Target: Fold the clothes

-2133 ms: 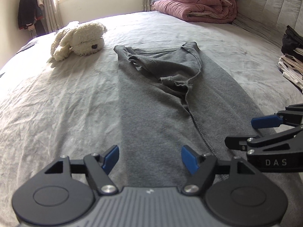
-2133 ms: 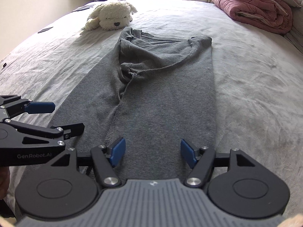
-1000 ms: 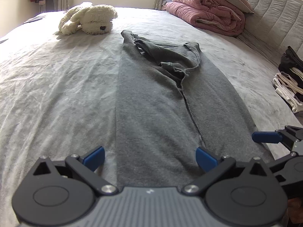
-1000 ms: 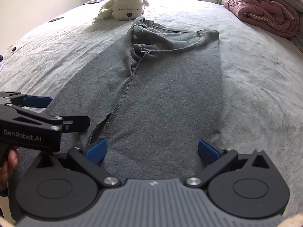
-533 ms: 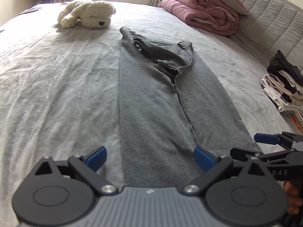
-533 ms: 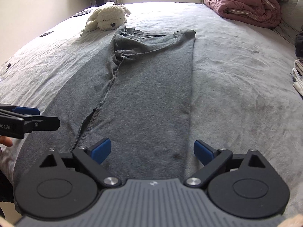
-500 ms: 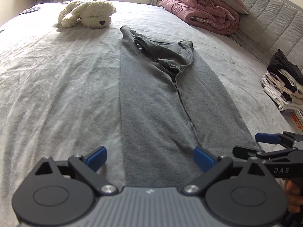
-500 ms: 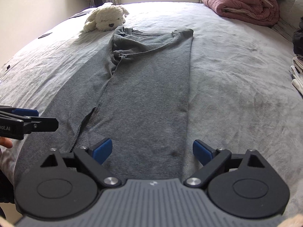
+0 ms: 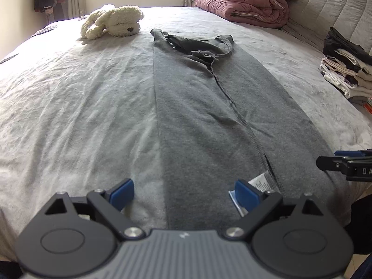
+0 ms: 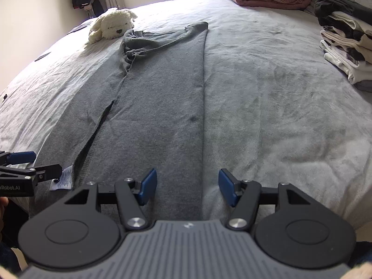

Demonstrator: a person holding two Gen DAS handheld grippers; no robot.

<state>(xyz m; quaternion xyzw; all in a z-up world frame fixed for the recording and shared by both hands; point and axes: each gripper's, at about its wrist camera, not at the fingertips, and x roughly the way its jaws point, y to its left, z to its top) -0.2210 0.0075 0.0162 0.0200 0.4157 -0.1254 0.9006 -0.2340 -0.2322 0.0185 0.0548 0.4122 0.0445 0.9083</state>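
A grey sweatshirt (image 9: 209, 121), folded lengthwise into a long narrow strip, lies flat on a grey bed (image 9: 76, 107) and runs from the bottom centre of both wrist views up toward the upper middle of the frame. In the left wrist view, the left tongs (image 9: 184, 194) stand wide open at the garment's near hem: the left blue pad (image 9: 122, 193) sits over bare bedding just outside the strip's left edge, the right pad over cloth beside a white care label (image 9: 260, 183), and nothing is gripped. In the right wrist view, the right tongs (image 10: 187, 187) have just been closing yet remain parted; the strip's right edge runs up between the two pads, the left pad above grey cloth, the right pad (image 10: 226, 186) above the bedspread. Whether either pair touches the fabric cannot be told. Each pair also shows at the side of the other's view, near the hem.

A cream plush dog (image 9: 114, 21) lies at the upper left of the frame, just beside the garment's far end. A rolled pink quilt (image 9: 246, 7) sits at the top right, and a stack of folded clothes (image 9: 346, 69) at the right edge.
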